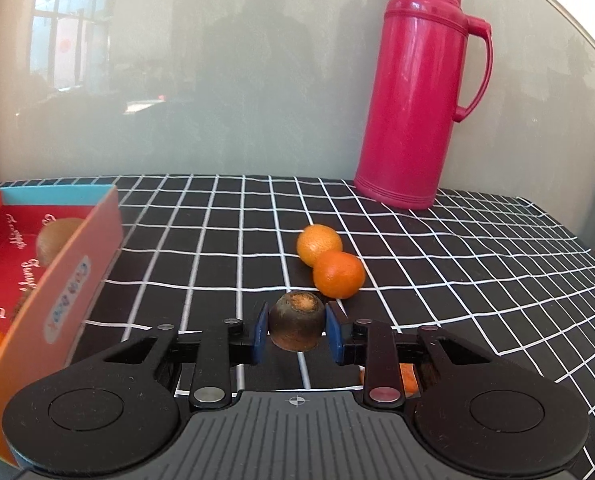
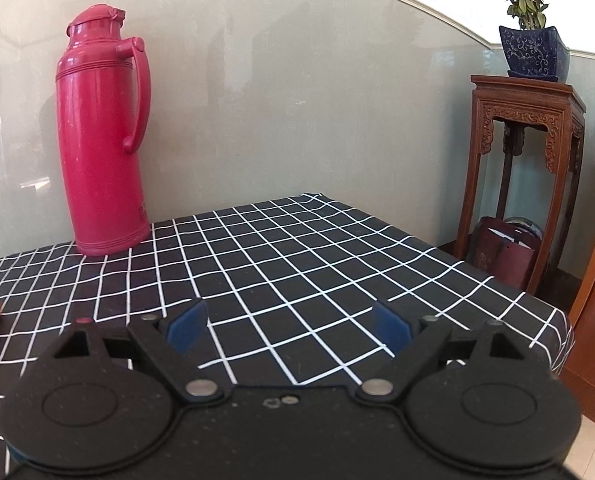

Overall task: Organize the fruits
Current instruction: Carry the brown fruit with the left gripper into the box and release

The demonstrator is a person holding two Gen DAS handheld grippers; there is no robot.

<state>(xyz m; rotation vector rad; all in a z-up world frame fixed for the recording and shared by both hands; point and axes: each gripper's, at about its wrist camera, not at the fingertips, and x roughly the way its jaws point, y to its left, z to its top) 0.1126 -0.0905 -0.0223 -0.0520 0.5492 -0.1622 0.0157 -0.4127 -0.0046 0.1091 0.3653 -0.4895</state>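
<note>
Gripping brown fruit (image 1: 296, 326), left tool (image 1: 297, 334); right tool (image 2: 287, 326) released; box (image 1: 57, 280) cropped.

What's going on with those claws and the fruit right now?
Left gripper shut on brown fruit. Right gripper open, empty. Box left; path looks clear.

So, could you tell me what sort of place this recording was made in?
Most likely a room in a home: a table with a checked cloth, a red thermos against the wall, and a carved wooden stand holding a potted plant.
</note>
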